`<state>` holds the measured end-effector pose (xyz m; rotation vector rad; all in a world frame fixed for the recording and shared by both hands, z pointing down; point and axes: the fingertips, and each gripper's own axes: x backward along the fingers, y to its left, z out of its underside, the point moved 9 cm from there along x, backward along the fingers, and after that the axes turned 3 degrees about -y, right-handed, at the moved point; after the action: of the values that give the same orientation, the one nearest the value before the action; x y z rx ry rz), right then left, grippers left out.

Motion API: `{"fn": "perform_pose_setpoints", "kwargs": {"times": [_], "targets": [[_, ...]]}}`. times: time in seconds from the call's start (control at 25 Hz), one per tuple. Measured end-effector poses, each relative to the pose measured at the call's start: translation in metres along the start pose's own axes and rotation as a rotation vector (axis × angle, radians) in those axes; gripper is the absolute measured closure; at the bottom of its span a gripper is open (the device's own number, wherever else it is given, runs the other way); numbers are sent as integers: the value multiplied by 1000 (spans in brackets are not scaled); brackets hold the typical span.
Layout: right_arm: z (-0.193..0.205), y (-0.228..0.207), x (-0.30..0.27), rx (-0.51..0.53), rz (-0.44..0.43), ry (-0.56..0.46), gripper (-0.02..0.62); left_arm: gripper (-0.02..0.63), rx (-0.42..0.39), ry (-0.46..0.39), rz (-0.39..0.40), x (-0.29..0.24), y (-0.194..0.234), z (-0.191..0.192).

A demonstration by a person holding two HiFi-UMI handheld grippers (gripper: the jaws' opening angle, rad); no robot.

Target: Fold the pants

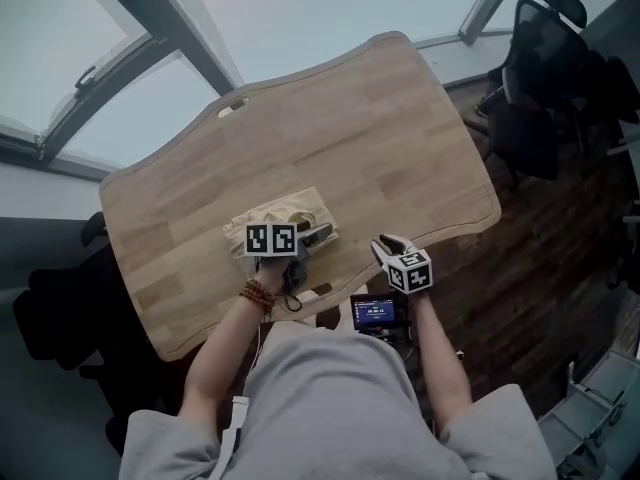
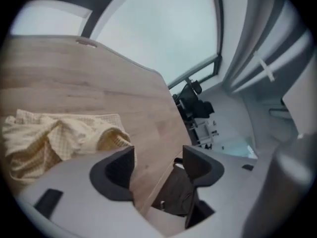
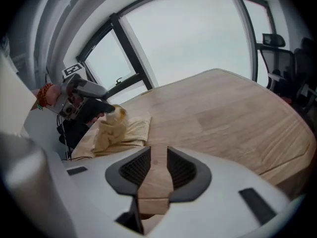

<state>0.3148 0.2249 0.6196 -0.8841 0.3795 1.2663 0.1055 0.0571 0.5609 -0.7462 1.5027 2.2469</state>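
The pale yellow pants (image 1: 285,216) lie bunched in a small folded heap near the front edge of the wooden table (image 1: 380,118). My left gripper (image 1: 316,236) hovers at the heap's right front corner, its jaws wide apart and empty. In the left gripper view the pants (image 2: 54,138) lie just left of the left gripper (image 2: 158,163). The right gripper (image 1: 386,246) is off to the right near the table's edge, apart from the cloth. Its jaws (image 3: 158,165) stand partly open with only bare wood between them. From there the pants (image 3: 124,130) and left gripper (image 3: 101,109) show at left.
Dark office chairs (image 1: 545,78) stand to the right of the table on a dark wood floor. Large windows run behind the table. A small black device with a lit screen (image 1: 378,312) hangs at the person's chest. The table's front edge lies under both grippers.
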Motion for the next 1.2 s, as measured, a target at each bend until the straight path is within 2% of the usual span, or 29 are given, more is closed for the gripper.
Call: {"fn": "perform_pose_setpoints", "kwargs": {"times": [0.08, 0.24, 0.32, 0.44, 0.52, 0.6, 0.64, 0.72, 0.8, 0.88, 0.96, 1.04, 1.2], "targets": [[-5, 1, 5, 62, -30, 3, 492, 305, -114, 9, -18, -7, -16, 8], [-31, 9, -5, 215, -111, 13, 492, 307, -326, -113, 5, 33, -42, 22], [-52, 20, -23, 268, -172, 4, 492, 310, -459, -146, -74, 56, -32, 38], [-85, 48, -70, 355, -269, 31, 491, 314, -609, -74, -281, 71, 17, 74], [-99, 69, -109, 393, -315, 86, 473, 316, -616, -46, -368, 73, 54, 94], [-104, 85, -149, 381, -333, 175, 426, 318, -541, -50, -412, 75, 84, 106], [-102, 91, -166, 375, -324, 227, 431, 319, -502, -58, -422, 75, 95, 109], [-99, 95, -190, 390, -271, 302, 507, 322, -455, -80, -420, 70, 110, 112], [-103, 91, -202, 387, -204, 291, 521, 327, -434, -65, -405, 60, 120, 114], [-117, 81, -205, 301, -141, 236, 555, 327, -453, -26, -402, 49, 131, 118], [-126, 77, -205, 230, -107, 224, 547, 356, -497, -12, -405, 46, 137, 121], [-123, 79, -204, 269, -126, 244, 533, 354, -528, -32, -379, 53, 134, 122], [-123, 87, -169, 398, -175, 201, 518, 357, -525, -191, -325, 90, 121, 118]]}}
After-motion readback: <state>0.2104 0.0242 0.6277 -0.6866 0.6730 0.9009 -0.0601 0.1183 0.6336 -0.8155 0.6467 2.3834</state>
